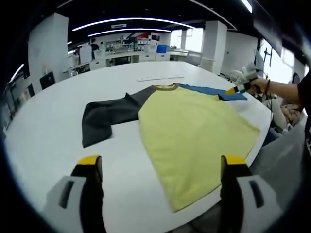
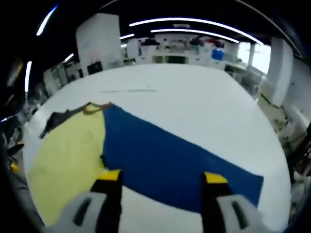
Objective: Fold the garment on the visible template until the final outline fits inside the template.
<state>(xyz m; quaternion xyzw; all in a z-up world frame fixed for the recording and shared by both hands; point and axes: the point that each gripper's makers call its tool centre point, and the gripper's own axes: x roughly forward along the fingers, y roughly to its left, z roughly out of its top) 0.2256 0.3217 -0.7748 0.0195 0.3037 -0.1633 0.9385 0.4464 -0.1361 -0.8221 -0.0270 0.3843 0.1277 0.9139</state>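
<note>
Centrally, in the left gripper view, the garment [image 1: 194, 131] lies spread flat on a large white table [image 1: 43, 141]: a yellow body panel, a dark grey sleeve [image 1: 104, 116] stretched toward the view's left, and a blue sleeve [image 1: 214, 90] reaching toward the far right edge of the table. An olive collar [image 1: 165, 87] marks the neck. The left gripper [image 1: 163, 162] hovers near the hem side of the garment with its yellow-tipped jaws spread wide apart and nothing between them; the hem corner lies between the jaws in the picture, though contact cannot be judged. At the far right of this view, a person's hand [image 1: 260, 85] holds the right gripper [image 1: 233, 90] at the end of the blue sleeve; whether it touches the cloth cannot be told from here.

From the right gripper view, the blue sleeve [image 2: 170, 155] runs as a broad band from the collar [image 2: 95, 108] down toward the camera, with the yellow body [image 2: 68, 155] to its left and a strip of grey sleeve [image 2: 58, 119] beyond. The right gripper [image 2: 163, 177] has its jaws parted, their yellow tips lying over the near edge of the blue sleeve, gripping nothing. A thin pale strip [image 1: 160, 77] lies on the table beyond the collar.
</note>
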